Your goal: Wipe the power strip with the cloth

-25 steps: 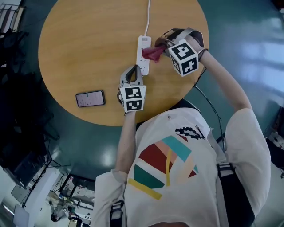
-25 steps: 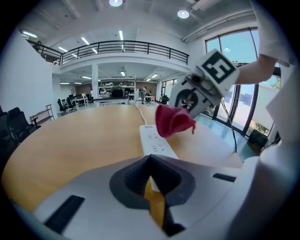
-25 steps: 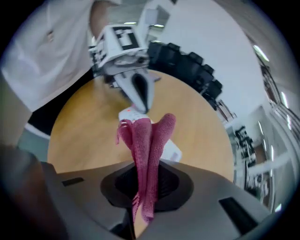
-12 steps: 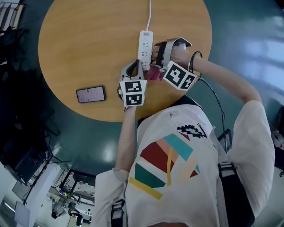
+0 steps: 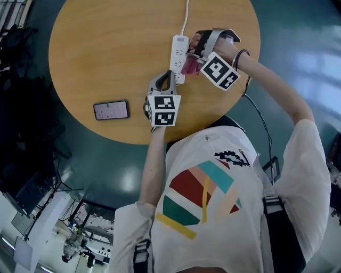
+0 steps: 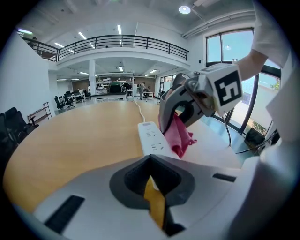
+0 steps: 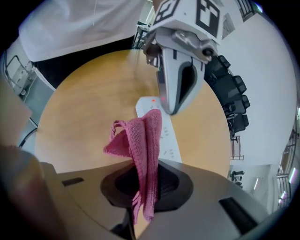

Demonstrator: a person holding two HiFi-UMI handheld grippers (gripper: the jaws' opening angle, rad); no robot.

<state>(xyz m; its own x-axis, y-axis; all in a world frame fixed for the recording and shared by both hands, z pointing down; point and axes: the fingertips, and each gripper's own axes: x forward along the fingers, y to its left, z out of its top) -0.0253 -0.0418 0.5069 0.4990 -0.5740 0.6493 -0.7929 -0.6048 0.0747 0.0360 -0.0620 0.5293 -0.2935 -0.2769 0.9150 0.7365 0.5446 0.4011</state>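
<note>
A white power strip (image 5: 179,53) lies on the round wooden table (image 5: 106,53), its cable (image 5: 186,16) running away from me. My right gripper (image 5: 193,59) is shut on a pink cloth (image 5: 189,65) that hangs against the strip's right side near its middle. In the right gripper view the cloth (image 7: 143,136) rises from between the jaws over the strip (image 7: 168,138). My left gripper (image 5: 168,76) is shut with nothing in it, its tip at the strip's near end. In the left gripper view the strip (image 6: 151,137) and cloth (image 6: 182,135) lie just ahead.
A phone (image 5: 111,110) lies face up on the table to the left of my left gripper. The table's near edge runs just below the left gripper's marker cube (image 5: 162,110). A dark cable (image 5: 254,114) trails over the floor at the right.
The right gripper slid the cloth toward the strip's near end, then back toward its middle. The left gripper has stayed at the near end.
</note>
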